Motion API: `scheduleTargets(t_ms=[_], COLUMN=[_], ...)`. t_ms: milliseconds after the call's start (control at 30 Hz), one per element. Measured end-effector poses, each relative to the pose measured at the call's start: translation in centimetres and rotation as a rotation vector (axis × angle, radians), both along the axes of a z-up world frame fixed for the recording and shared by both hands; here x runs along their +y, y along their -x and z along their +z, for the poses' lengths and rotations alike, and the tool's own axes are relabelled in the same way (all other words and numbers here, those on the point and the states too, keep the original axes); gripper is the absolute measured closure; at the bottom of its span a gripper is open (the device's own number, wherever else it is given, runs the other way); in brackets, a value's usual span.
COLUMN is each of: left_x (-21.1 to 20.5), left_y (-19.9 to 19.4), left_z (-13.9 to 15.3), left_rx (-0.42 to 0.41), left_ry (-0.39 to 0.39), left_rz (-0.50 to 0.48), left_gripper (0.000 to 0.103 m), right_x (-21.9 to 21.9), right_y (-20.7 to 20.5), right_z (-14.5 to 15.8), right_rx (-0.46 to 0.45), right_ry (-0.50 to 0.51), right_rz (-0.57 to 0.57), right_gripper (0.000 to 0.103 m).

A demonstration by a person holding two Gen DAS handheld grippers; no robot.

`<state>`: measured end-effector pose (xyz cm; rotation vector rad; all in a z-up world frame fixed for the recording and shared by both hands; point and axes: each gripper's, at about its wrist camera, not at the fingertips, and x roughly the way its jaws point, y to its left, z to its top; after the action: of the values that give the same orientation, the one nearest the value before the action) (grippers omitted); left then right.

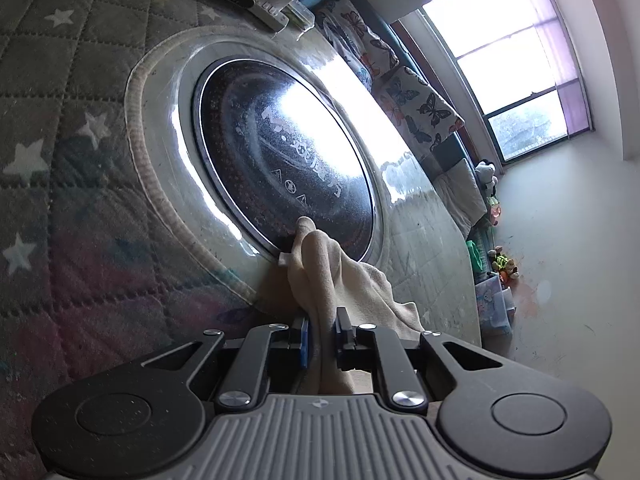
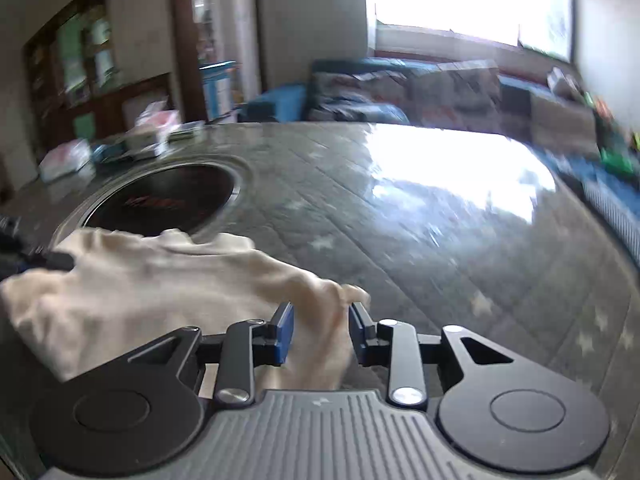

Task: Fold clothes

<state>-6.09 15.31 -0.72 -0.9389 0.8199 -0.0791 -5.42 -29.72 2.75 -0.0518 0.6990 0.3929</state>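
Note:
A cream cloth (image 1: 352,280) lies bunched on the table over the rim of a round black inset plate (image 1: 280,152). My left gripper (image 1: 322,320) is shut on a fold of it, and the fabric runs back between the blue pads. In the right wrist view the same cream cloth (image 2: 160,280) spreads to the left, with one corner lying between the jaws of my right gripper (image 2: 320,308). Those jaws stand apart and the blue pads (image 2: 285,332) do not squeeze the fabric. A dark blurred shape at the left edge touches the cloth's far side.
The table carries a grey quilted cover with white stars (image 1: 60,128) under a glossy clear sheet. Boxes and papers (image 2: 152,132) sit at its far edge. Beyond are a sofa with butterfly cushions (image 1: 416,100), toys on the floor (image 1: 504,264) and a bright window (image 1: 508,40).

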Motion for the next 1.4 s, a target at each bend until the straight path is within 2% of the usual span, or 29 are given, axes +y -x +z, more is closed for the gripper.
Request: scheduleTargets(t_ms=[133, 233, 267, 333, 367, 533, 867, 1133, 1400], left_x=[-0.4, -0.7, -0.8, -1.3, -1.5, -3.8, -11.4, -18.7, -24.9], left_y=[-0.3, -0.4, -0.5, -0.7, -0.7, -1.5, -5.1, -8.7, -11.6], left_z=[0.4, 0.8, 1.0, 1.6, 1.9, 4.6, 7.9, 7.8, 7.2], left_rx=[-0.002, -0.006, -0.01, -0.023, -0.03, -0.086, -0.157, -0.159, -0.16], left_ry=[-0.045, -0.088, -0.104, -0.133, -0.147, -0.226, -0.287, -0.307, -0.335], left_rz=[-0.013, -0.026, -0.031, -0.043, -0.05, -0.11, -0.258, -0.359, -0.447], left_gripper=[0.09, 0.09, 0.09, 0.09, 0.09, 0.091, 0.091, 0.091, 0.091], right_x=[-1.8, -2.2, -2.1, -1.9, -1.8, -2.1, -6.3, -12.4, -17.1], right_y=[-1.6, -1.8, -1.7, -1.4, -1.2, 0.1, 0.5, -0.4, -1.9], right_z=[-1.8, -2.1, -2.0, -1.9, -1.7, 0.1, 4.1, 6.3, 5.9], right_rx=[0.084, 0.087, 0.089, 0.092, 0.086, 0.011, -0.113, -0.179, -0.178], right_ry=[-0.109, -0.139, -0.147, -0.162, -0.165, -0.165, -0.122, -0.066, -0.027], right_rz=[-0.044, -0.052, -0.054, -0.055, -0.058, -0.06, -0.131, -0.245, -0.341], right_gripper=[0.067, 0.068, 0.072, 0.089, 0.091, 0.093, 0.093, 0.094, 0.094])
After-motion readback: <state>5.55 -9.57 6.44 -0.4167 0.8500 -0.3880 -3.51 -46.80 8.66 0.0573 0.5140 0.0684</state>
